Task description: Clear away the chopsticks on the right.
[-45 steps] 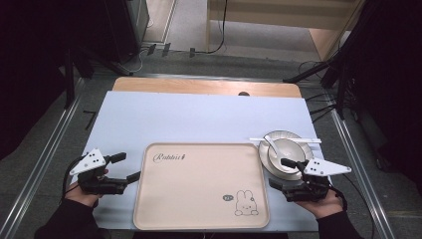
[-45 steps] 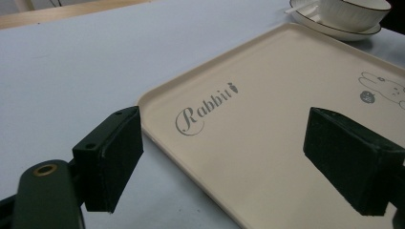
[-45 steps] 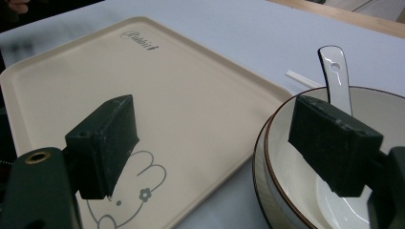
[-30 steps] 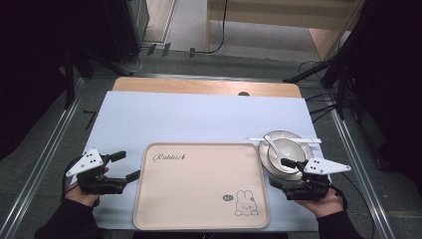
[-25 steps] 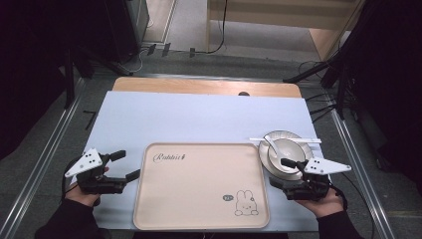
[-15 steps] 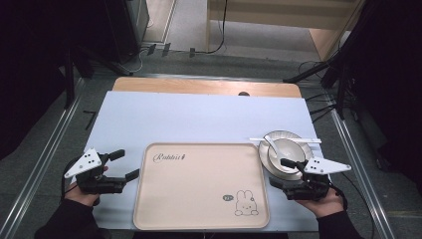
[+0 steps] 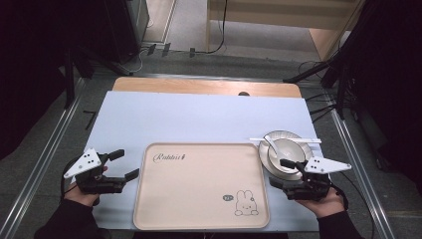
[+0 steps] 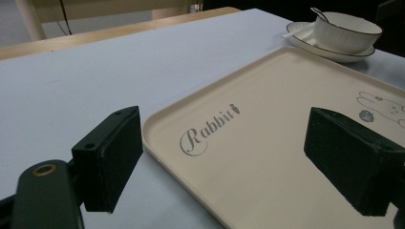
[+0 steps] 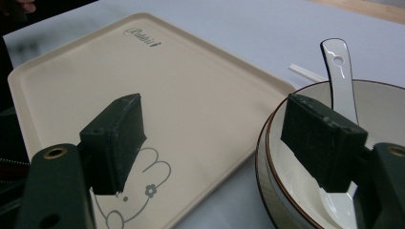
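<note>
High view, left hand: the left hand point(image 7: 82, 191) sits low at the desk's near left corner, holding the left tongs point(image 7: 121, 165) roughly level. Jaws are spread wide with nothing between them, tips pointing at the tray's left edge, just short of it.
High view, right hand: the right hand point(image 7: 326, 199) is at the near right, with the right tongs point(image 7: 282, 173) aimed up and left. Jaws are apart and empty, tips right at the near rim of the dishes.
High view, stuff on the desk: the beige tray point(image 7: 201, 199) lies flat between the two hands on the pale blue desk point(image 7: 199, 117), with "Rabbit" lettering at its far left and a bunny drawing at its near right. Just off its far right corner is a plate point(image 7: 265, 156) with a bowl point(image 7: 287, 149) on it, a white spoon point(image 7: 272, 144) leaning in the bowl, and a thin white stick point(image 7: 308, 140) lying behind them.
Left gripper view: the two black jaws stand wide apart, one over bare desk, the other over the tray point(image 8: 267, 143). The tray's corner and lettering sit in the gap. The bowl point(image 8: 346, 31) on its plate point(image 8: 305, 40) is way off at the far end.
Right gripper view: jaws gaping, gripping nothing. One hangs over the tray's point(image 9: 143, 76) bunny corner, the other over the bowl point(image 9: 382, 107), blocking part of it. The spoon point(image 9: 341, 78) handle pokes up behind that jaw, and the stick point(image 9: 305, 72) lies beyond.
</note>
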The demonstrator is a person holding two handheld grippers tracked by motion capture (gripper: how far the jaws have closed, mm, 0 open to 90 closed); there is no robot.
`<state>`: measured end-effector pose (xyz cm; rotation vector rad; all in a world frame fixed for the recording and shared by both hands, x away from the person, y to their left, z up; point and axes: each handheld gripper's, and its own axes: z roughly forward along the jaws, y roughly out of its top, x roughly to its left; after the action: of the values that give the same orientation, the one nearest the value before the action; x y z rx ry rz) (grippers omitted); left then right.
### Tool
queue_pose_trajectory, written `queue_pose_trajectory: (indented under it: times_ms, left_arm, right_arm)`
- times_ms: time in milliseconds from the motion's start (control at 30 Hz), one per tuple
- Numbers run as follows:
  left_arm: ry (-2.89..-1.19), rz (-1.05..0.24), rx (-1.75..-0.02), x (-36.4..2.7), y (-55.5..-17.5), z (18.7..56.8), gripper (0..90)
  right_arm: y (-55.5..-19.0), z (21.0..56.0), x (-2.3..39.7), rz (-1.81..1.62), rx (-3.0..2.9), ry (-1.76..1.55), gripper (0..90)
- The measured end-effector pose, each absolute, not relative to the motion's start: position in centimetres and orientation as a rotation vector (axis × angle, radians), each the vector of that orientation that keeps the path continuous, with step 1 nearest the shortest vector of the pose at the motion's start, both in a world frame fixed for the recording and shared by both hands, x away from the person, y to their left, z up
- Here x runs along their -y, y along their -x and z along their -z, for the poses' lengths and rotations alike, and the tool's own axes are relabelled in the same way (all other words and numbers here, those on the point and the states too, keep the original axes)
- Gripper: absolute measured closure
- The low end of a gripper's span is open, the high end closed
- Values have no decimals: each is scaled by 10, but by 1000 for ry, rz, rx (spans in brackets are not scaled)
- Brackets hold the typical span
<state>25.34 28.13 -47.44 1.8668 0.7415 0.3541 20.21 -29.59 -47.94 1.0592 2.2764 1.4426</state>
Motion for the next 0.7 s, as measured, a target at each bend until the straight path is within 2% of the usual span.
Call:
queue_pose_trajectory:
  times_ms: [333, 500, 700]
  left_arm:
    - [-1858, -367, -743, -282, -252, 473, 135]
    - [-1858, -366, -747, -282, -252, 473, 135]
    - [-1866, -361, -752, -282, -252, 473, 135]
  right_arm:
    - [-207, 457, 306, -1457, -2232, -1093, 312]
    - [-220, 450, 322, -1430, -2179, -1188, 327]
    - [-241, 447, 345, -1385, -2112, -1299, 391]
